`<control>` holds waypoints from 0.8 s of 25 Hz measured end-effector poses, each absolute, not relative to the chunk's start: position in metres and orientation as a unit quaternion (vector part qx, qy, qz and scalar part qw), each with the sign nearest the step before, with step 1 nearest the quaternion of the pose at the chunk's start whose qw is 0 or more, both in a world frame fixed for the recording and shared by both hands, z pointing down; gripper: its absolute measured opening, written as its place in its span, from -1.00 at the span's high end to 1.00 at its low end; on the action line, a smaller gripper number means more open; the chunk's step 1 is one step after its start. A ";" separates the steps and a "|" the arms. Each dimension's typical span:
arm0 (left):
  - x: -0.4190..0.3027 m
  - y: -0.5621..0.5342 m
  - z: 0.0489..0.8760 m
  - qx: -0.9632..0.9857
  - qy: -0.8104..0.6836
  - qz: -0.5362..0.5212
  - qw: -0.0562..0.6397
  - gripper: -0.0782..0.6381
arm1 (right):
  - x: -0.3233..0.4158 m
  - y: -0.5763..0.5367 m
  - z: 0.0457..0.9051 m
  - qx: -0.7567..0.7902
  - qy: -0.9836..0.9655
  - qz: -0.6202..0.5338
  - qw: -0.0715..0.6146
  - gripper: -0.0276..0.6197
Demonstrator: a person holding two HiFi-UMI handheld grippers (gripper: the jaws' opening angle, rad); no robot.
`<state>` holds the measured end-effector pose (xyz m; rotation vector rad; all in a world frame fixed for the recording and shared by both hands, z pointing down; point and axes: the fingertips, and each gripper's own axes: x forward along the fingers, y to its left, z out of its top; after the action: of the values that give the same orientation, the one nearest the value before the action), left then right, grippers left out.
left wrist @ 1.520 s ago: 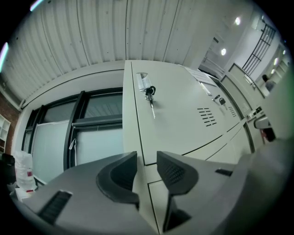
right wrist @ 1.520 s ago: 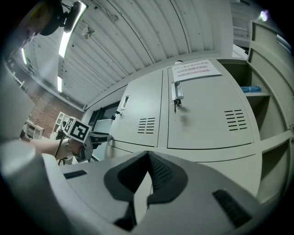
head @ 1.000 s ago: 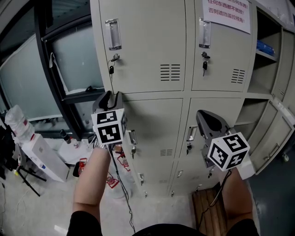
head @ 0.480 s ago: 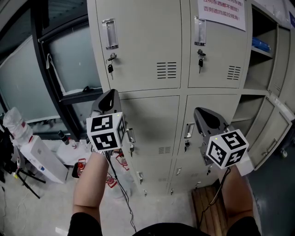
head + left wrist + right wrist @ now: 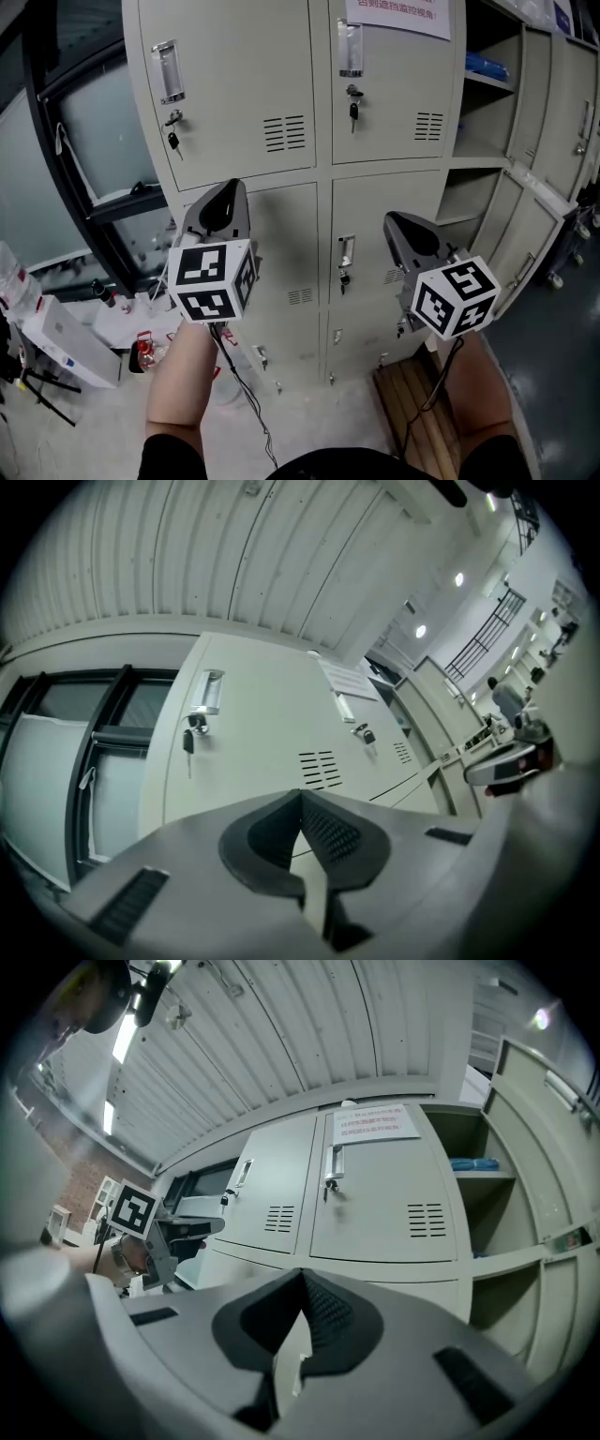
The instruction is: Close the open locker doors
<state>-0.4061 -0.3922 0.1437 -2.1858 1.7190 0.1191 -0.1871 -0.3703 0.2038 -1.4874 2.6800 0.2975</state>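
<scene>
Open locker doors (image 5: 527, 246): beige metal, swung out on right-hand column, ahead and right of our right gripper (image 5: 397, 225) fingers. Bare shelves behind them, blue item (image 5: 487, 66) on upper shelf. Closed doors (image 5: 234, 84) ahead of both grippers' fingers, with vents (image 5: 284, 133) and hanging keys (image 5: 353, 111). We hold left gripper (image 5: 227, 190) fingers clenched, empty; right fingers likewise clenched, empty.
</scene>
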 end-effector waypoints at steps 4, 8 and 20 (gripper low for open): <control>-0.356 -0.387 0.145 -0.803 0.567 0.052 0.173 0.77 | -0.146 -0.359 0.201 -0.512 0.853 0.098 0.028 0.91; -0.303 -0.383 0.147 -0.834 0.524 0.061 0.160 0.77 | -0.103 -0.346 0.198 -0.540 0.836 0.100 0.023 0.91; -0.156 -0.373 0.160 -0.892 0.429 0.068 0.127 0.77 | 0.023 -0.306 0.201 -0.608 0.789 0.091 0.011 0.91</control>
<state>-0.1560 -0.3728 0.1604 -2.5956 1.2487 0.1983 0.0228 -0.3059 0.2014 -1.8965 2.4615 0.2849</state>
